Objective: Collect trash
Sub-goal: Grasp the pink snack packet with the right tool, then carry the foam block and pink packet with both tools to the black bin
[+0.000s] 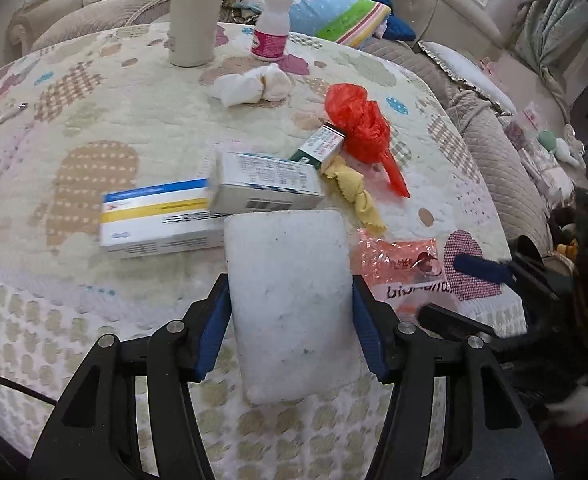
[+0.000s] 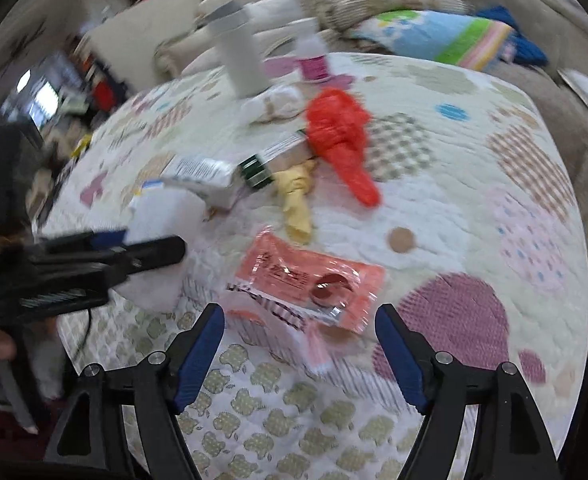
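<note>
The left gripper [image 1: 292, 312] is clamped on a white foam block [image 1: 290, 300], its pads pressed to the block's two long sides; the right gripper [image 2: 300, 344] stands with jaws apart over a pink wrapper [image 2: 310, 280], nothing between the pads yet.

The rest of the trash lies on the quilted table [image 1: 94, 120]: two medicine boxes [image 1: 158, 220] just beyond the block, a small green box [image 1: 320, 146], a yellow rag [image 1: 354, 196], a red bag [image 1: 358, 124] and a tissue wad [image 1: 250, 84]; a grey cup [image 1: 194, 12] and a pill bottle [image 1: 272, 28] stand at the far edge.

Risks, as I judge them: the wrapper is thin and flat, so the right pads may close on the quilt, or slide off the film and leave it behind; the block juts far past the left pads and nearly meets the boxes, so a forward nudge could shove them; the two grippers sit near each other, and the right-wrist view is blurred, so a hasty reach could knock the block loose.

Both grippers point steeply down at the table; the left sits low by the near edge, the right tilts in beside it.
</note>
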Motion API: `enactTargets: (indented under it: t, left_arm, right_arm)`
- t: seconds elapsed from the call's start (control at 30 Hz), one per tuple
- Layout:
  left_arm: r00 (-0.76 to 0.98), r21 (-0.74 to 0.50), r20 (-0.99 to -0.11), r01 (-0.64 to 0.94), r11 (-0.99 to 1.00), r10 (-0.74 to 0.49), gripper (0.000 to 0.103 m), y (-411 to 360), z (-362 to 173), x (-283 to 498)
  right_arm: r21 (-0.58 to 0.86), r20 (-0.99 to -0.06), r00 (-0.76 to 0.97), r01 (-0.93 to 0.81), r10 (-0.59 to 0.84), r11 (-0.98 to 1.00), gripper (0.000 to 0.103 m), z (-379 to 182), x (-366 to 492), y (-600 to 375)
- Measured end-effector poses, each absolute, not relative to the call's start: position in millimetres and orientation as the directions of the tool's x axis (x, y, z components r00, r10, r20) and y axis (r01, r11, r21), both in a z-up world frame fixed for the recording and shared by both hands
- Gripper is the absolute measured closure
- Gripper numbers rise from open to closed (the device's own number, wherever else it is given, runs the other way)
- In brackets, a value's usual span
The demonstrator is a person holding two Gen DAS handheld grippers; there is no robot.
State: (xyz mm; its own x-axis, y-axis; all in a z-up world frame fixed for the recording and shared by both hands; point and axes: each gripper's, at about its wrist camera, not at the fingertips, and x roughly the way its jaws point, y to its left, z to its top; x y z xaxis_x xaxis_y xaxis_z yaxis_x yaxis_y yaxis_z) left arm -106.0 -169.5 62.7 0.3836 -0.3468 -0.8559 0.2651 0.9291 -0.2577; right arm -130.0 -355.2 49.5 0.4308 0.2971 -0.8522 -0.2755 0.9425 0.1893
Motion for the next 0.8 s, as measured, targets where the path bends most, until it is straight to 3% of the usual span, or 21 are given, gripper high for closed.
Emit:
enactTargets:
  t: [0.33,0.47,0.53,0.6,0.8]
  left_arm:
    - [0.368,-0.271,-0.866,0.221,0.937,-0.338,0.047,-150.0,62.5,-104.9]
    - [0.364,-0.28,-0.864,0.231,0.932,-0.349,0.047,-156.3,63.3,-106.7]
    - [0.366,-0.29,-0.857,0.238,0.927,-0.363,0.047,-159.8,67.0,-107.6]
    - [0.369,-0.3,-0.85,0.247,0.921,-0.376,0.047,-164.8,71.4,-108.7]
    - [0.366,-0.317,-0.837,0.283,0.905,-0.407,0.047,-186.9,80.5,-114.7]
  right_arm:
    - [0.052,-0.894,0.382,-0.43,0.234,0.901,0.026,18.8,-91.0,-330.8]
    - [0.085,-0.872,0.412,-0.403,0.264,0.911,0.028,18.7,-89.0,-336.9]
    - [0.079,-0.86,0.443,-0.374,0.253,0.924,0.052,20.2,-91.9,-341.1]
    - [0.125,-0.854,0.438,-0.352,0.281,0.928,0.068,22.6,-93.7,-348.3]
    - [0.158,-0.833,0.472,-0.295,0.288,0.942,0.073,34.9,-117.4,-370.3]
